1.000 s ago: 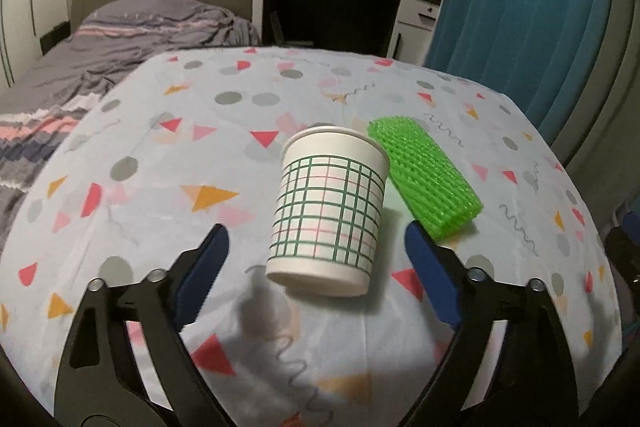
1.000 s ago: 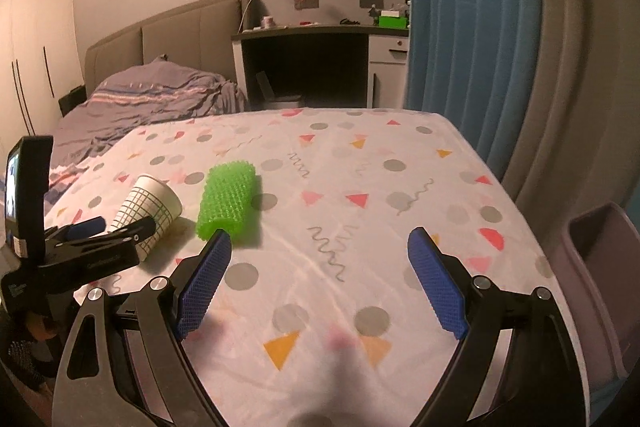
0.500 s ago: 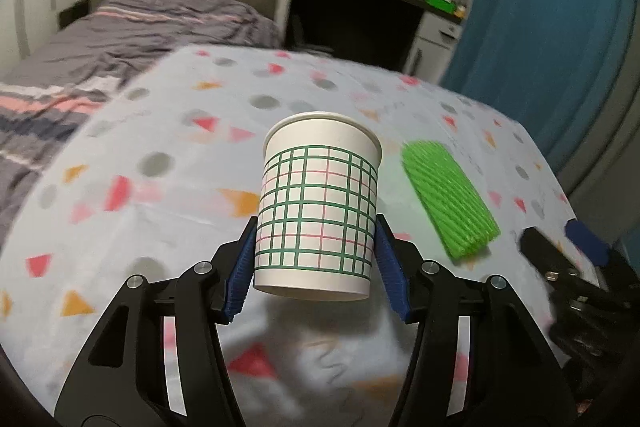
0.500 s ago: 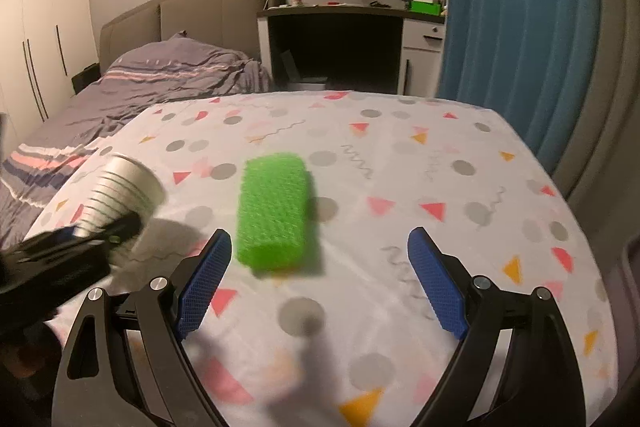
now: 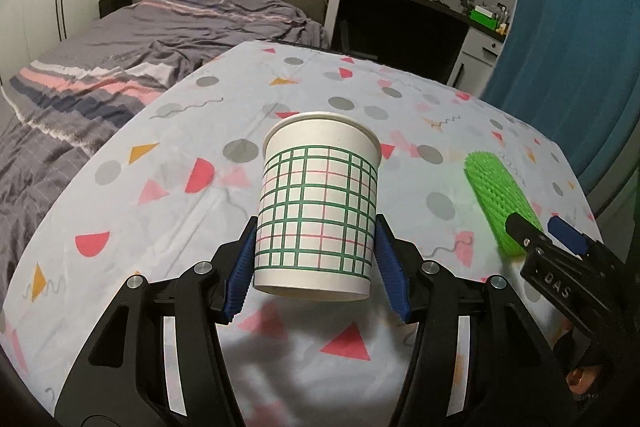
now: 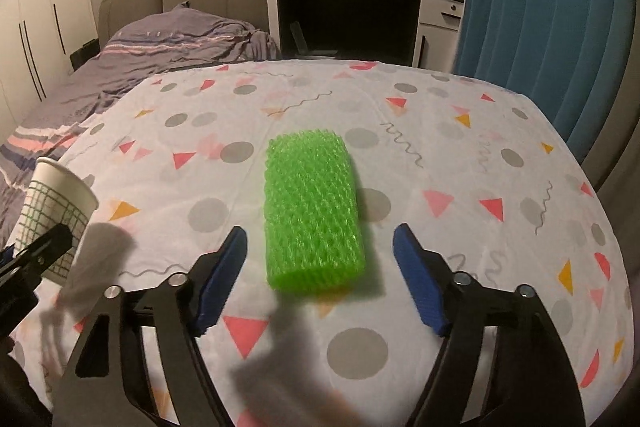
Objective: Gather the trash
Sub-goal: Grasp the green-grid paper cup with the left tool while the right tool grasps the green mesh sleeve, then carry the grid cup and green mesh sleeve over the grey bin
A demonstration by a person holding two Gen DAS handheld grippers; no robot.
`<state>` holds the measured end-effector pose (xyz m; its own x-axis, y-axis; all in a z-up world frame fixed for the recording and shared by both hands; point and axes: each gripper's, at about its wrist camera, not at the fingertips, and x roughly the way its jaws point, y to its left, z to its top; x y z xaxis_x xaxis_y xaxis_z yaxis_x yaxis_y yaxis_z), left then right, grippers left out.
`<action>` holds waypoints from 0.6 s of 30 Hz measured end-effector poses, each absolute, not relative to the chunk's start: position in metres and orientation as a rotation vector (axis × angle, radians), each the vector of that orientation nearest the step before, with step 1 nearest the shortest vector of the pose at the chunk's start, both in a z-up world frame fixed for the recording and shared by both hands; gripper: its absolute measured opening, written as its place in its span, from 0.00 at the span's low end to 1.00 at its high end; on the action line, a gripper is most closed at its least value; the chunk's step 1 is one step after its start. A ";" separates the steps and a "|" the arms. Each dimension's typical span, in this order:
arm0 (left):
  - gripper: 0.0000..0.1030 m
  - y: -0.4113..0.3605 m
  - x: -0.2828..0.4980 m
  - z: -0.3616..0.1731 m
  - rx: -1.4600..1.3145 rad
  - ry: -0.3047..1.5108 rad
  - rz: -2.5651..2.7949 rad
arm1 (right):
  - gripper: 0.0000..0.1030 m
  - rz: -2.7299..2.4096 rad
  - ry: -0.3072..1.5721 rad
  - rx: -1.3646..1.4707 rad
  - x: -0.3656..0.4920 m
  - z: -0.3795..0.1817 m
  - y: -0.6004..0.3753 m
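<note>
A white paper cup (image 5: 318,203) with a green and red grid is lifted clear of the patterned tablecloth (image 5: 168,187), and my left gripper (image 5: 316,263) is shut on its lower half. The same cup (image 6: 56,211) shows at the left edge of the right wrist view. A green foam net sleeve (image 6: 312,211) lies flat on the cloth. My right gripper (image 6: 322,267) straddles its near end; its jaws are closing, with gaps still showing between both blue pads and the sleeve. In the left wrist view the sleeve (image 5: 500,199) and the right gripper (image 5: 538,233) appear at the right.
The table stands beside a bed with grey striped bedding (image 5: 120,67) on the left. A dark desk (image 6: 348,15) and a blue curtain (image 6: 540,7) lie beyond the far edge. The table edge (image 6: 608,211) falls away at the right.
My left gripper closed on the cup and lifted it off the cloth, drifting left. My right gripper moved left and down until the green sleeve lay between its narrowing jaws.
</note>
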<state>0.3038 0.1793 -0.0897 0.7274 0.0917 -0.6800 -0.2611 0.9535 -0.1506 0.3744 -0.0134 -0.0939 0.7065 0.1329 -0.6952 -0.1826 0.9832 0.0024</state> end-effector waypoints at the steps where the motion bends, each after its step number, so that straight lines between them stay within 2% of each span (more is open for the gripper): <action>1: 0.53 0.180 0.304 -0.090 -0.242 0.732 0.196 | 0.65 0.173 0.775 -0.071 0.377 -0.095 -0.013; 2: 0.53 0.181 0.304 -0.091 -0.243 0.732 0.195 | 0.62 0.173 0.790 -0.072 0.380 -0.097 -0.012; 4: 0.53 0.181 0.304 -0.091 -0.251 0.734 0.190 | 0.49 0.175 0.828 -0.078 0.385 -0.102 -0.010; 8: 0.53 0.183 0.305 -0.093 -0.264 0.737 0.186 | 0.40 0.190 0.846 -0.091 0.386 -0.105 -0.007; 10: 0.53 0.183 0.305 -0.093 -0.264 0.738 0.184 | 0.27 0.194 0.835 -0.105 0.383 -0.103 -0.005; 13: 0.53 0.183 0.305 -0.094 -0.262 0.741 0.184 | 0.16 0.200 0.816 -0.116 0.380 -0.100 -0.004; 18: 0.53 0.183 0.305 -0.095 -0.261 0.742 0.181 | 0.13 0.190 0.780 -0.121 0.369 -0.095 -0.009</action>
